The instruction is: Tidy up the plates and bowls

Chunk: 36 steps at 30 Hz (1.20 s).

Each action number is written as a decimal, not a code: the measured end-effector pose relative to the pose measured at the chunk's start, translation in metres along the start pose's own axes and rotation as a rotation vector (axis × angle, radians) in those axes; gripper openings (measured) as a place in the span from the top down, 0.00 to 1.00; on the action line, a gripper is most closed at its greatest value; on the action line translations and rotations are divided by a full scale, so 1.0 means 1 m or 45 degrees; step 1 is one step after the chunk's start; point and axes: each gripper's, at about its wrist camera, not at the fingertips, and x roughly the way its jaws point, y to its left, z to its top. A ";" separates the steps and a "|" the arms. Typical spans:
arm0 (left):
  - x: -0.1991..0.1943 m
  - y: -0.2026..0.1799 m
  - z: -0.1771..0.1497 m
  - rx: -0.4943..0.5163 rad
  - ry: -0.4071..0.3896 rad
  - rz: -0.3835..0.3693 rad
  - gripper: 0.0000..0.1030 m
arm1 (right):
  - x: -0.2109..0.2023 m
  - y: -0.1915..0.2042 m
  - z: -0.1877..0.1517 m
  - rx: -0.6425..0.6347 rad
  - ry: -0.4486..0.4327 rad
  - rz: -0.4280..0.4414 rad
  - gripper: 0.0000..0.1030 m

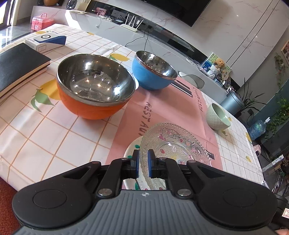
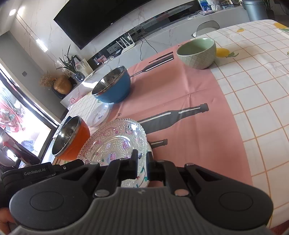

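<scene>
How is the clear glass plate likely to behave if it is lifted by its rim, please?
The glass plate looks rigid and probably fragile: it is clear pressed glass with a beaded rim. That smooth glass may slip in narrow pads like those of the left gripper and right gripper, both closed on its rim. It seems fairly heavy for its size.

This is a home living and dining room. A table [image 1: 45, 130] under a checked cloth with lemon prints holds household dishes. Behind it, toward twelve o'clock, a large dark television [image 1: 178, 10] hangs on a marble-look wall above a long white media console [image 1: 112, 23] carrying a white router [image 1: 131, 22], cables and framed photos. At two o'clock a teddy bear [image 1: 219, 63] sits on the console, with leafy houseplants [image 1: 278, 112] at three o'clock. A pink box [image 1: 42, 21] rests at eleven o'clock.
</scene>
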 end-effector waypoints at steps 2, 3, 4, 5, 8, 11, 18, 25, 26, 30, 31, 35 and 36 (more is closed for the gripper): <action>0.000 0.004 -0.002 -0.010 0.003 0.007 0.91 | 0.001 0.003 -0.002 -0.023 0.008 -0.006 0.94; 0.000 0.006 -0.002 -0.011 0.002 0.011 0.91 | 0.002 0.004 -0.003 -0.031 0.016 -0.010 0.94; 0.000 0.007 -0.003 -0.011 0.003 0.017 0.91 | 0.004 0.005 -0.004 -0.038 0.023 -0.014 0.94; 0.001 0.007 -0.004 -0.011 0.005 0.025 0.91 | 0.005 0.006 -0.004 -0.046 0.030 -0.019 0.94; 0.002 0.007 -0.006 -0.001 0.009 0.044 0.91 | 0.010 0.009 -0.005 -0.068 0.050 -0.042 0.93; 0.002 0.005 -0.008 0.023 0.019 0.057 0.90 | 0.011 0.009 -0.006 -0.076 0.059 -0.056 0.93; 0.005 0.000 -0.012 0.053 0.027 0.096 0.90 | 0.013 0.009 -0.007 -0.088 0.067 -0.082 0.93; 0.007 -0.003 -0.016 0.106 0.035 0.155 0.92 | 0.015 0.021 -0.007 -0.195 0.071 -0.140 0.93; 0.006 -0.003 -0.016 0.111 0.032 0.158 0.92 | 0.016 0.023 -0.008 -0.217 0.071 -0.156 0.93; 0.006 -0.005 -0.017 0.129 0.027 0.164 0.92 | 0.017 0.028 -0.009 -0.256 0.067 -0.193 0.93; 0.006 -0.006 -0.017 0.135 0.025 0.165 0.92 | 0.017 0.029 -0.009 -0.266 0.067 -0.201 0.93; 0.005 -0.008 -0.017 0.153 0.019 0.175 0.93 | 0.020 0.036 -0.013 -0.338 0.066 -0.253 0.92; 0.005 -0.008 -0.017 0.151 0.019 0.175 0.93 | 0.020 0.038 -0.014 -0.356 0.063 -0.263 0.92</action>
